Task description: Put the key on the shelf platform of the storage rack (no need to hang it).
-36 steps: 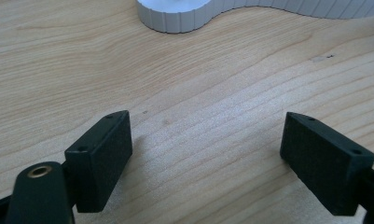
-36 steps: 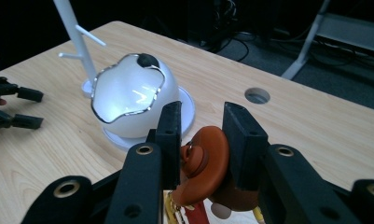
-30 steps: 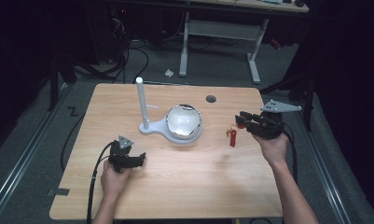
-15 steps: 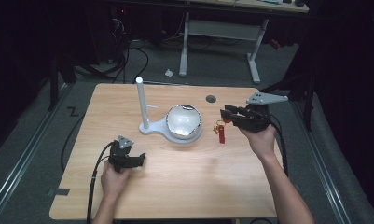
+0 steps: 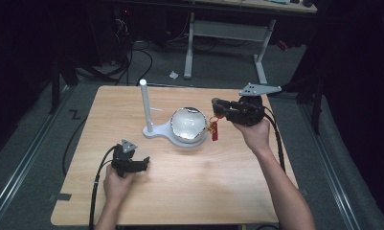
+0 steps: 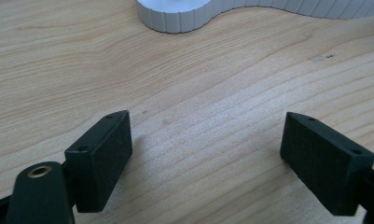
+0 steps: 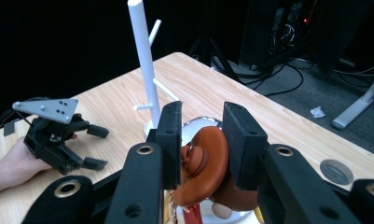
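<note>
**Right gripper lifts a red-brown charm beside the bowl; left gripper rests open on the table**

In the high view the right gripper (image 5: 220, 107) is held above the table (image 5: 218, 191) at about 2 o'clock from the table's middle, its jaws pointing toward 9 o'clock. The 2 jaws are clamped on a red-brown keychain charm (image 5: 219, 109); a red tag (image 5: 213, 130) with a bit of gold hardware hangs down from it, just beside the 3 o'clock edge of the shiny bowl (image 5: 187, 123). Whether the tag touches the bowl cannot be told.

The right gripper view shows the grip closely: the charm (image 7: 203, 163), a rounded brown figure, sits pressed between the 2 black pads (image 7: 170, 135), with its lower part hanging below them.

The bowl rests on the white base (image 5: 157, 131) of a stand whose white pole (image 5: 145, 105) rises at the bowl's 9 o'clock side. In the right gripper view the pole (image 7: 145, 60) stands upright behind the charm, with short pegs branching off it.

The left gripper (image 5: 141, 163) lies low at about 7 o'clock from the bowl, held by the person's left hand (image 5: 117, 184), well apart from the stand. In the left gripper view its 2 jaws stand wide apart with nothing between them, bare wood beneath, and the ribbed edge of the white base (image 6: 175, 16) at 12 o'clock.

A small dark round disc (image 5: 216, 101) lies on the table near the far edge.
</note>
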Available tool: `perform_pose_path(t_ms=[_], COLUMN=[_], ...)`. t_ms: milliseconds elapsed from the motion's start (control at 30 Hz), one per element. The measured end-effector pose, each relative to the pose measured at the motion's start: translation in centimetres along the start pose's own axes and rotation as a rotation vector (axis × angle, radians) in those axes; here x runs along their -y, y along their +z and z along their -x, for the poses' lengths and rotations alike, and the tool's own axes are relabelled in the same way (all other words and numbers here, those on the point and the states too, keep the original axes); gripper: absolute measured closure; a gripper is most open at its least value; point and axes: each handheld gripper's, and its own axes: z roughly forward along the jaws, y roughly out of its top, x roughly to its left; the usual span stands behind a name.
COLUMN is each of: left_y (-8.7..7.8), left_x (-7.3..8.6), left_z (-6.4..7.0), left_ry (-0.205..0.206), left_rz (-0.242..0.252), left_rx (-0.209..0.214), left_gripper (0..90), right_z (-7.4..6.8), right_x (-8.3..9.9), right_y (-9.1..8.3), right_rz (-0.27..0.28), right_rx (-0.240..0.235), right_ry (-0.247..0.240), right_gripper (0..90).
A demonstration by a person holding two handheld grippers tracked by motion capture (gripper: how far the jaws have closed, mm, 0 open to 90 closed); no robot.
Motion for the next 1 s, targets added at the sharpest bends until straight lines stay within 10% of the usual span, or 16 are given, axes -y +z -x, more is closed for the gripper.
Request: perform_pose_path(t_ms=[1000], left_y=[0.0], left_x=[0.0], left_z=[0.0], left_ry=[0.002], left_rz=[0.0], left_rx=[0.002], left_gripper=[17.1], right_z=[-0.7], right_x=[-2.6], right_y=[7.4], right_rz=[-0.067], right_rx=[-0.015], right_ry=[-0.019], right_gripper=[69.3])
